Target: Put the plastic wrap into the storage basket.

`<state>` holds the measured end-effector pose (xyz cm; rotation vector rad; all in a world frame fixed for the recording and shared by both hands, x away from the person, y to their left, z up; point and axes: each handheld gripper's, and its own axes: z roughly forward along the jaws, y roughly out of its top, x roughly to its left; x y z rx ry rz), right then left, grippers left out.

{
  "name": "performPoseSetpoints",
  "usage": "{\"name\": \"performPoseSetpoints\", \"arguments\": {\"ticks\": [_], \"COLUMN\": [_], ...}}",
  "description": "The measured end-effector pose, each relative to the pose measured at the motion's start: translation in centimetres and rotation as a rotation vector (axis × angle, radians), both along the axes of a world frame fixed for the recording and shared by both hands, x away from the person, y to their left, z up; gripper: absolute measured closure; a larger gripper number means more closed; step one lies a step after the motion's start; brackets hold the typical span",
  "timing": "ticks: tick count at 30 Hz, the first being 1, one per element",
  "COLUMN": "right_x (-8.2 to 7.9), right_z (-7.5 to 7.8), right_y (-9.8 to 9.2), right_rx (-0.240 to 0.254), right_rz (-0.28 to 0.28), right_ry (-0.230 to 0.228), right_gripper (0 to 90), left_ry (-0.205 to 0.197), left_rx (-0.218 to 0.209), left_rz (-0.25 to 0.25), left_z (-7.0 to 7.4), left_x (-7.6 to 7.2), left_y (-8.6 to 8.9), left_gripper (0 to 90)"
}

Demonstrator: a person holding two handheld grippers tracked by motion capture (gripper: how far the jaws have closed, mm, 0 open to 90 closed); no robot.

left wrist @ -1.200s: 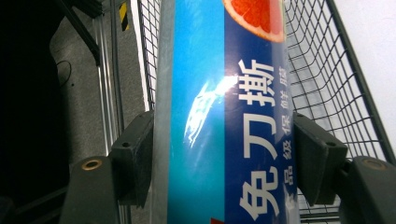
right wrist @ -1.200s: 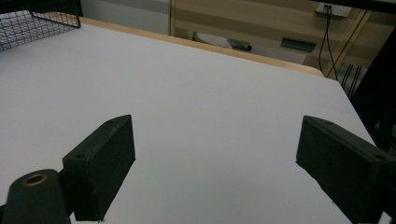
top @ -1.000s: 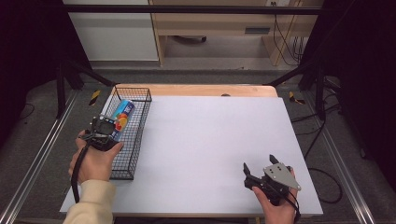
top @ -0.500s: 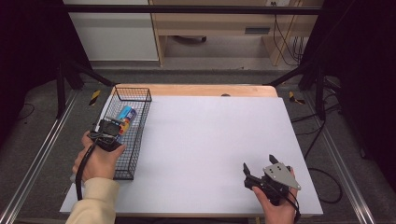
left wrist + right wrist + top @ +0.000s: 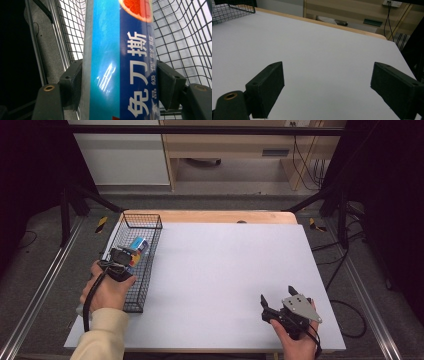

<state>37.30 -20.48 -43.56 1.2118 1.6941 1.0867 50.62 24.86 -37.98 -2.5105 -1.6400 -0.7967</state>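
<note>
at the left edge of the tabletop point(image 5: 225, 270), inside the black wire basket point(image 5: 150, 222), sits a long blue box point(image 5: 120, 62) with white chinese characters down its side and a slice of orange-red fruit printed near its top. in the left gripper view its top and bottom ends are cut off by the frame, so its full length cannot be seen, and the smaller grey print beside the large characters is hard to read. in the high view only its far end point(image 5: 138, 244) shows, a pale blue tip past the gripper; the rest is hidden under the gripper body and the hand.

the left gripper point(image 5: 125, 257) has its jaws closed on the box, one black pad pressed to each long side, with basket mesh showing behind on both sides. the left hand point(image 5: 107, 287) holds it at the near half of the basket, a cream sleeve point(image 5: 97, 335) coming in from the bottom edge.

nothing else can be made out in the basket; its near half is partly covered by the hand.

well apart, at the near right corner of the white tabletop, the right gripper point(image 5: 272, 305) rests low with its jaws spread wide and bare tabletop between them. the right hand point(image 5: 297, 342) is partly cut off by the bottom of the frame.
</note>
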Motion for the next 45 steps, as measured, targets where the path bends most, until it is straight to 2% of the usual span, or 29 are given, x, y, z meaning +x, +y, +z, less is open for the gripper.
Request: {"name": "performPoseSetpoints", "arguments": {"ticks": [17, 24, 28, 41, 45], "right_x": [0.1, 0.2, 0.2, 0.2, 0.2], "right_z": [0.0, 0.0, -0.1, -0.1, -0.1], "right_y": [0.0, 0.0, 0.0, 0.1, 0.1], "right_rx": [0.001, 0.006, 0.002, 0.0, -0.004], "right_rz": [0.002, 0.002, 0.005, 0.009, 0.009], "right_ry": [0.003, 0.002, 0.002, 0.004, 0.005], "right_gripper": [11.8, 11.7, 11.7, 11.6, 11.6], "left_ry": [0.058, 0.094, 0.098, 0.114, 0.119], "left_rx": [0.026, 0.042, 0.054, 0.043, 0.052], "left_rz": [-0.01, -0.017, -0.02, -0.016, -0.022], "left_z": [-0.4, -0.5, -0.6, -0.7, -0.9], "left_x": [0.6, 0.9, 1.0, 1.2, 1.3], "left_y": [-0.2, -0.5, -0.6, -0.6, -0.7], "left_gripper": [32.0, 32.0, 31.9, 31.9, 31.7]}}
